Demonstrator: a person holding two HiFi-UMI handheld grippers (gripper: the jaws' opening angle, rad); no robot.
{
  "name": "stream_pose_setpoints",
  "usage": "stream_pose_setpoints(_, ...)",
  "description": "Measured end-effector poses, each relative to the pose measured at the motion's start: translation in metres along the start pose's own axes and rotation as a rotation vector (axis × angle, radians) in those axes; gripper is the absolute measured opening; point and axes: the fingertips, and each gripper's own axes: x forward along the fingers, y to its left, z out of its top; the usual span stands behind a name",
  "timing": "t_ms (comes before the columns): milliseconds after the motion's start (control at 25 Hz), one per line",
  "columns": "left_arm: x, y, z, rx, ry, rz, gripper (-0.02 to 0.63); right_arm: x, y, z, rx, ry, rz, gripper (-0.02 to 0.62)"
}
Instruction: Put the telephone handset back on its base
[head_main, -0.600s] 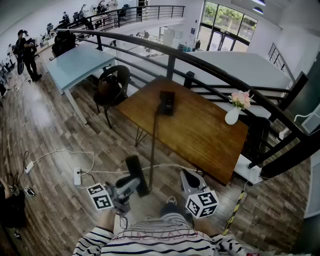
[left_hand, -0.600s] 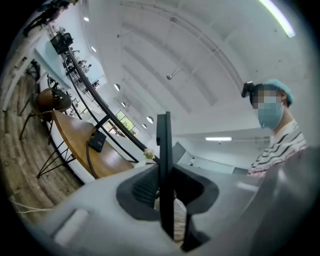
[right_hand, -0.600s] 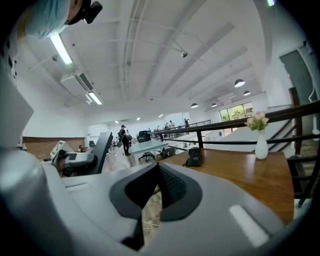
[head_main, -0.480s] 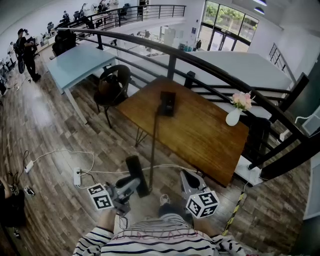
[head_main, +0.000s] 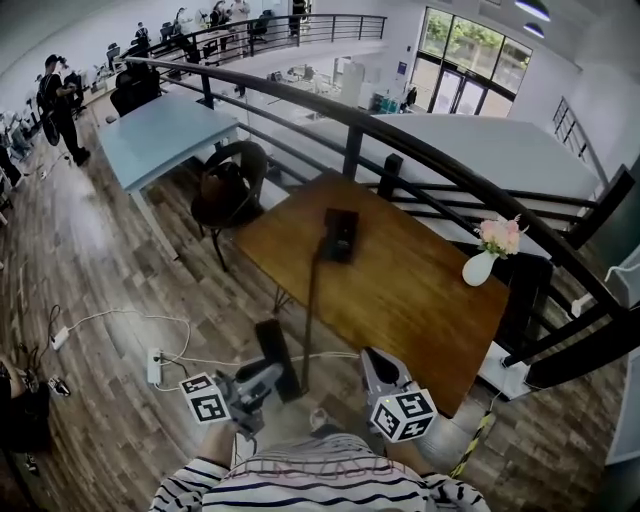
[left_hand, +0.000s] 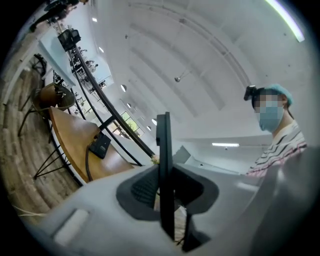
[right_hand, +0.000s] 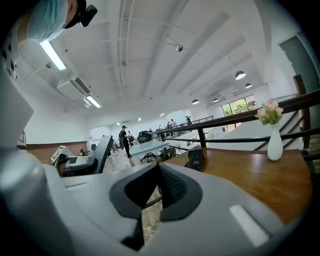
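One handset (head_main: 272, 345), clenched upright in the left claw (head_main: 262, 380); its base (head_main: 339, 235) sits well ahead on the table (head_main: 420, 290).

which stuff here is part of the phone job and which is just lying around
Job: handset, clamped in the left tongs; cord; base on the wooden table.
Lying about: flower vase, chair, power strip on the floor.

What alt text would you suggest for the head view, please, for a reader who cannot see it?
A person in a striped shirt grips a black telephone handset in the left gripper, its cord running to the base on a wooden table ahead; the right gripper is empty. A flower vase stands on it.
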Motion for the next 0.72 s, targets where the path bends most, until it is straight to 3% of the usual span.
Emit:
stream_pose_setpoints(360,0.060,0.045,0.036,-0.004,-0.029,0.034,0.072,0.061,-0.057,0.038,-0.007,0.019,0.054,0.003)
stream_pose_setpoints(720,0.090,0.098,0.057,-0.042,0.005,0.034,0.072,0.119,-0.083,0.043,0.024,0.042,0.061,0.002)
